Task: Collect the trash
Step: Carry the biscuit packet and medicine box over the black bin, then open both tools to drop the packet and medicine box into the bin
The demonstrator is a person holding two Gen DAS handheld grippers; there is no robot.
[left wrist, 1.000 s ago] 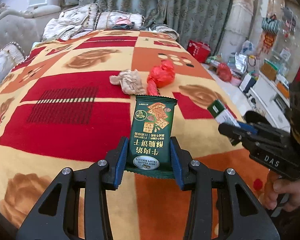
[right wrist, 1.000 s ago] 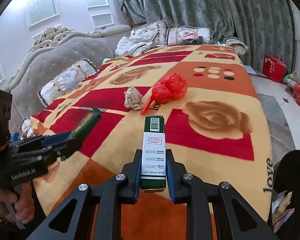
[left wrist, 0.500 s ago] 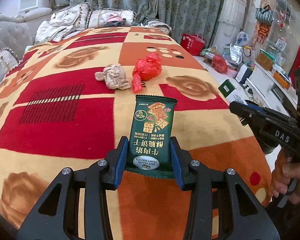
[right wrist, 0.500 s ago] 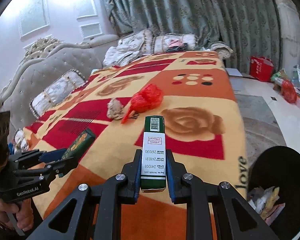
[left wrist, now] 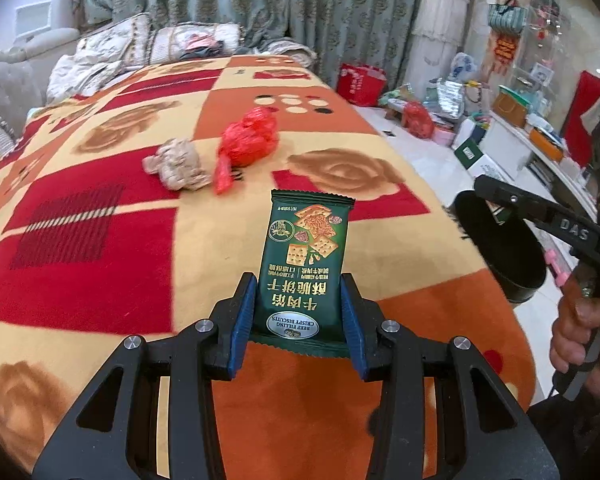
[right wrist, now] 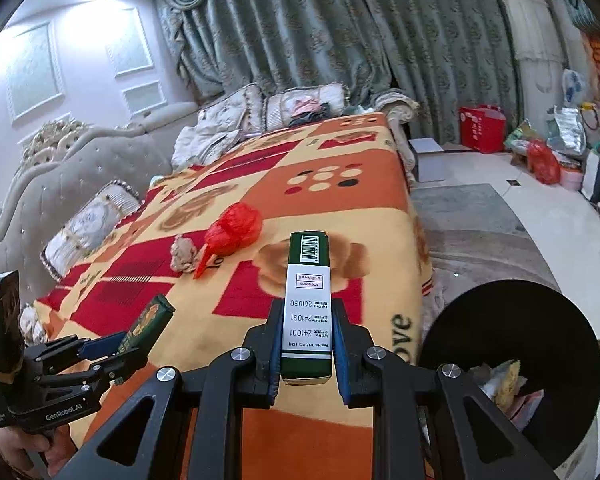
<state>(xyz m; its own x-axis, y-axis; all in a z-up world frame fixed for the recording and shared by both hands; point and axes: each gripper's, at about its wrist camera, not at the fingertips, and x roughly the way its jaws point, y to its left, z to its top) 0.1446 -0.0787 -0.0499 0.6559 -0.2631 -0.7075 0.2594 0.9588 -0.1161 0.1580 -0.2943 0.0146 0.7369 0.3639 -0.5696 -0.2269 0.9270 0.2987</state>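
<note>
Showing bin [right wrist: 512, 320] contents only in right wrist view.

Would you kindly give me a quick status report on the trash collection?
Left gripper shut on biscuit packet. Right gripper shut on green box, near black bin. Crumpled paper, red bag on the blanket. Nothing blocking.

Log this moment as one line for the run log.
left gripper: shut on biscuit pack | right gripper: shut on green box | bin: beside bed | left on bed: paper wad, red bag
</note>
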